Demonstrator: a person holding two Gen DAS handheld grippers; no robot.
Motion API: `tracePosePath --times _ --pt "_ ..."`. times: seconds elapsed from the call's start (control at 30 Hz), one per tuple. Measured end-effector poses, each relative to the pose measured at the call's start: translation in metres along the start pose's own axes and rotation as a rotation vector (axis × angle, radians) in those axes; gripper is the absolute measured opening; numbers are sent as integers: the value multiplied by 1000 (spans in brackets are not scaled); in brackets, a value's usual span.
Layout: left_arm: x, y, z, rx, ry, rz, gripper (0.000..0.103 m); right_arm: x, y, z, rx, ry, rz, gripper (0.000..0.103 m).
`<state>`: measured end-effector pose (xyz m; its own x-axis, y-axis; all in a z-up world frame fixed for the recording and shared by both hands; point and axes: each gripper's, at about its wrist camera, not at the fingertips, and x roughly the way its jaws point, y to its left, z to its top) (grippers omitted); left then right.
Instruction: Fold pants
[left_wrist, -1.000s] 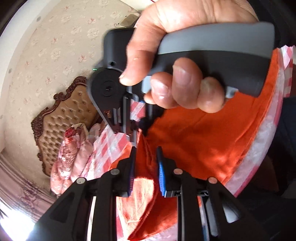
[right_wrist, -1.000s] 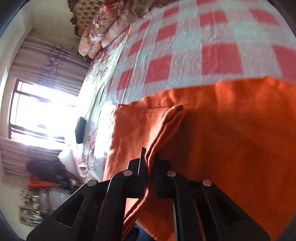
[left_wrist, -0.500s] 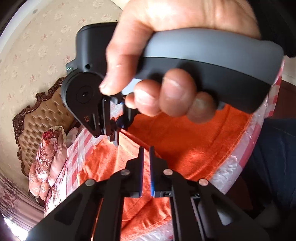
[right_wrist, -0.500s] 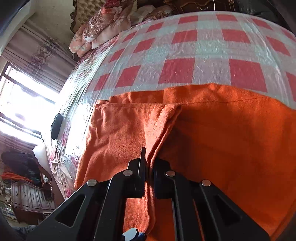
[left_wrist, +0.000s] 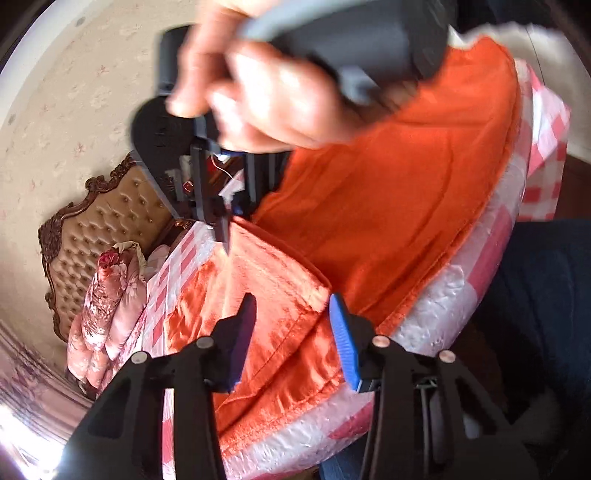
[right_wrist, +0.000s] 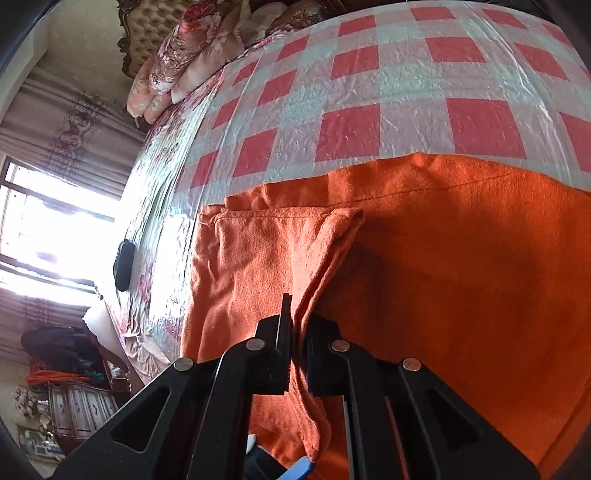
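The orange pants (left_wrist: 388, 221) lie on the bed near its edge, partly folded, with one layer laid over another (right_wrist: 461, 277). My left gripper (left_wrist: 293, 339) is open just above the folded end of the pants, with nothing between its blue pads. My right gripper (right_wrist: 299, 354) is shut on a raised fold of the orange cloth and holds it up off the layer below. The right gripper and the hand on it fill the top of the left wrist view (left_wrist: 207, 177), blurred.
The bed has a red and white checked plastic cover (right_wrist: 406, 85). Floral pillows (right_wrist: 184, 62) and a tufted headboard (left_wrist: 110, 221) are at the far end. A dark small object (right_wrist: 123, 264) lies near the bed's window side. A cabinet (right_wrist: 74, 410) stands below.
My left gripper has opened and let go of the orange cloth, which now lies flat under it. My right gripper stays shut on its fold and has shifted slightly.
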<state>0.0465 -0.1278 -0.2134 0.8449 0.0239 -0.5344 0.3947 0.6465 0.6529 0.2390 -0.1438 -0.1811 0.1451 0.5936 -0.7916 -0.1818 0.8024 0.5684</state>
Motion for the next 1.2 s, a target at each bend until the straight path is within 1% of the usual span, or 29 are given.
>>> tracePosePath --times 0.03,0.1,0.17,0.2,0.23,0.27,0.3,0.37,0.5,0.6,0.7,0.77,0.8,0.9,0.97,1.0,1.03,1.07,1.13,1.17,1.2 --pt "6 -3 1 30 29 3 43 0 1 1 14 7 -6 6" --pt "13 -2 2 86 27 25 42 0 0 1 33 15 -6 6" --pt "15 0 5 75 43 24 42 -2 0 1 38 18 -10 6" --pt "18 5 7 44 62 11 39 -2 -1 0 44 21 -6 6" --pt "20 9 8 29 76 -3 36 -3 -2 -1 47 23 -1 6" --pt "22 9 9 20 90 -13 29 -3 -3 -2 50 25 5 6" --pt "22 8 11 18 99 -21 18 -4 -4 -3 57 28 17 6" --pt "23 8 12 15 112 -39 8 -6 -4 -4 55 27 25 6" --pt "-5 20 16 -32 54 -79 6 -12 -5 -4 30 3 -6 6" --pt "-21 26 19 -65 18 -117 5 -14 -5 -4 -5 -16 -49 6" --pt "-21 25 20 -61 16 -126 4 -5 -6 -6 -64 -23 -150 6" --pt "-18 20 18 -58 21 -137 4 4 -9 -11 -84 -26 -191 6" --pt "-14 25 19 -59 17 -144 4 6 -9 -14 -95 -33 -201 6" --pt "-16 23 20 -56 10 -154 4 2 -2 -20 -134 -74 -215 6" --pt "-14 21 19 -56 22 -156 4 0 2 -23 -163 -89 -231 7" --pt "-10 19 17 -53 28 -155 7 3 2 -25 -181 -88 -246 7" --pt "-9 19 15 -51 26 -172 7 6 2 -26 -187 -88 -258 7" --pt "-10 20 14 -57 21 -209 8 8 0 -26 -186 -92 -267 8" --pt "-18 27 11 -93 -4 -265 19 5 0 -33 -192 -124 -285 10" --pt "-23 38 8 -149 -11 -302 33 2 -1 -35 -204 -139 -301 12" --pt "-26 52 3 -223 -10 -342 42 0 -1 -37 -216 -152 -322 19"
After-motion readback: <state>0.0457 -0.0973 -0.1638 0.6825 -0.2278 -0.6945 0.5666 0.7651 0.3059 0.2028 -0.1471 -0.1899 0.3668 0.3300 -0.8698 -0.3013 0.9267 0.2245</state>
